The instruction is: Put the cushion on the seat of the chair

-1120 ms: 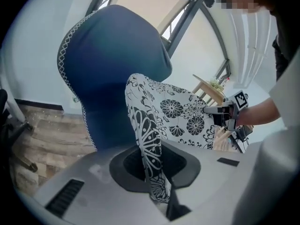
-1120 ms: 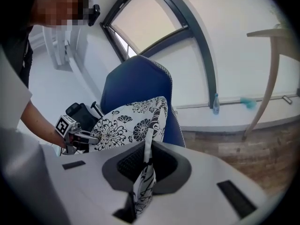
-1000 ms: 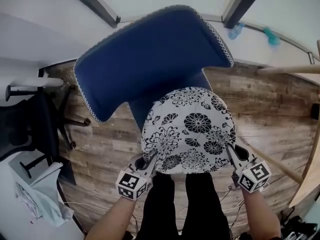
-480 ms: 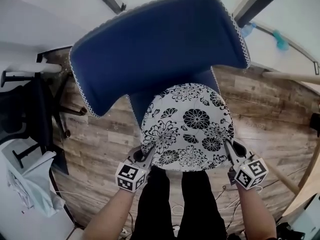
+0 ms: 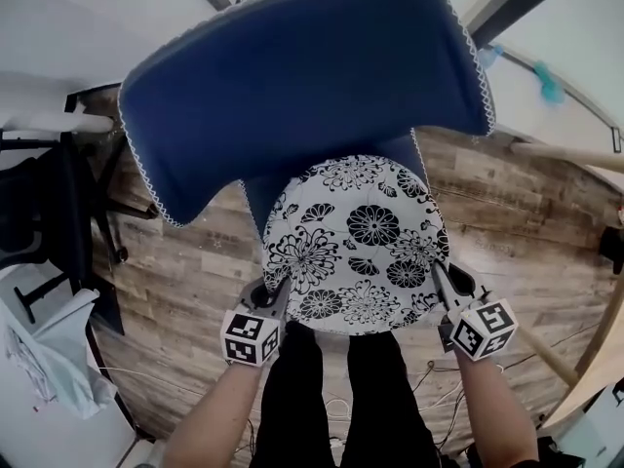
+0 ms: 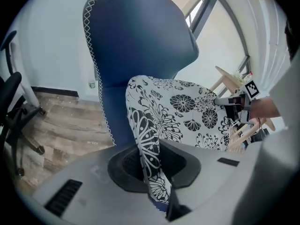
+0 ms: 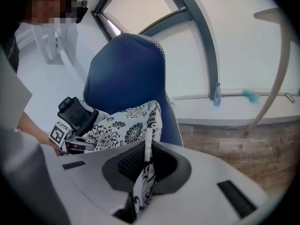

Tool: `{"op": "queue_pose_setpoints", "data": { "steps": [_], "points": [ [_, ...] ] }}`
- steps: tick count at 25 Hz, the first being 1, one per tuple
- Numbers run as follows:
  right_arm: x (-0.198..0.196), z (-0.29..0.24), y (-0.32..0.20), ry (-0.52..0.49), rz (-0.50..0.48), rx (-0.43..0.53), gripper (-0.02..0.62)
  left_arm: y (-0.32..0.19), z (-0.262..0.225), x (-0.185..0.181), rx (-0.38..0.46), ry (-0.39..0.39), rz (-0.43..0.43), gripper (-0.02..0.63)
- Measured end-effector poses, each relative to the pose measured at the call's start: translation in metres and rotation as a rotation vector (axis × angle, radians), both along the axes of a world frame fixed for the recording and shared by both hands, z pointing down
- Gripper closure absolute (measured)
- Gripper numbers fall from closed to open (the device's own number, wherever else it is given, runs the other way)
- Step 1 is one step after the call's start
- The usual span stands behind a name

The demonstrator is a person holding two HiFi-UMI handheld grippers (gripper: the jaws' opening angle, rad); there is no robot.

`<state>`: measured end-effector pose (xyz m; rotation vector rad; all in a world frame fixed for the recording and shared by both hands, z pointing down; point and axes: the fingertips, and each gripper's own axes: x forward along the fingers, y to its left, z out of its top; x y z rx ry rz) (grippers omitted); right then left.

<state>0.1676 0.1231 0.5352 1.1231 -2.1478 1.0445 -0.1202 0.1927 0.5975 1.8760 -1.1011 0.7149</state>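
A round white cushion (image 5: pixel 356 242) with black flowers hangs flat over the seat of a blue high-backed chair (image 5: pixel 302 86). My left gripper (image 5: pixel 276 298) is shut on the cushion's near left edge, and my right gripper (image 5: pixel 441 283) is shut on its near right edge. In the left gripper view the cushion (image 6: pixel 178 116) runs from the jaws toward the chair back (image 6: pixel 140 46), with the other gripper (image 6: pixel 234 102) at its far side. In the right gripper view the cushion's edge (image 7: pixel 149 139) stands pinched between the jaws before the chair back (image 7: pixel 126 74). The cushion hides the seat.
A black office chair base (image 5: pixel 58 213) and crumpled white sheet (image 5: pixel 49 359) lie at the left on the wood floor (image 5: pixel 507 213). A wooden frame (image 5: pixel 570 154) stands at the right. The person's dark-trousered legs (image 5: pixel 341 398) are below the cushion. A bottle (image 7: pixel 216 93) stands by the window.
Both grippers have sunk with the cushion, the left one more. The chair back now looms larger in the head view.
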Motion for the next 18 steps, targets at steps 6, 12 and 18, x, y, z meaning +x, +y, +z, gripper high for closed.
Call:
{"op": "queue_pose_setpoints", "data": {
  "steps": [6,12,18],
  "points": [
    [0.007,0.007,-0.002,0.005,0.007,-0.001,0.557,-0.002,0.001,-0.003,0.039,-0.030,-0.009,0.550],
    [0.008,0.011,-0.002,-0.005,0.005,-0.015,0.557,-0.007,0.005,-0.019,0.050,0.007,-0.075,0.459],
    [0.014,0.023,-0.005,-0.019,-0.024,-0.018,0.557,-0.008,0.005,-0.023,0.065,-0.018,-0.065,0.456]
  ]
}}
